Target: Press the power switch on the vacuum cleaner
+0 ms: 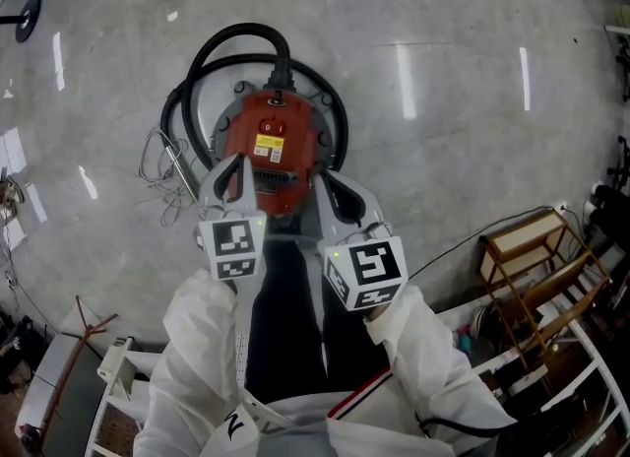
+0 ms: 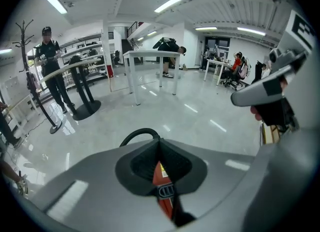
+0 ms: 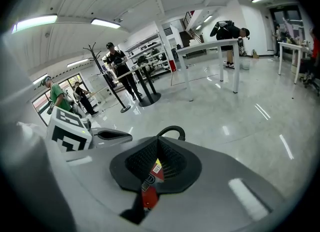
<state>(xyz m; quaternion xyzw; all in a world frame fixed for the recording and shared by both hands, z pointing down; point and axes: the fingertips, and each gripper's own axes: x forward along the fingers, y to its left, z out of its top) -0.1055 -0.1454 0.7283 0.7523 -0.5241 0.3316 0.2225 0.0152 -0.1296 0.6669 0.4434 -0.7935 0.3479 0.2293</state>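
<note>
A red vacuum cleaner (image 1: 271, 145) sits on the grey floor just ahead of me, with its black hose (image 1: 241, 39) looped around its back. It has a yellow label and a black grille on top; I cannot pick out the power switch. My left gripper (image 1: 232, 171) hovers over the vacuum's near left side, jaws together. My right gripper (image 1: 340, 194) hangs by its near right edge, also shut and empty. In the left gripper view a red sliver of the vacuum (image 2: 161, 176) shows through the slit below the closed tips. The right gripper view shows the same red body (image 3: 149, 196).
A tangle of thin cable (image 1: 162, 164) lies left of the vacuum. A wooden rack (image 1: 532, 258) and white frames stand at the right. Farther off are a white table (image 2: 150, 56), a coat stand (image 2: 30, 71) and several people.
</note>
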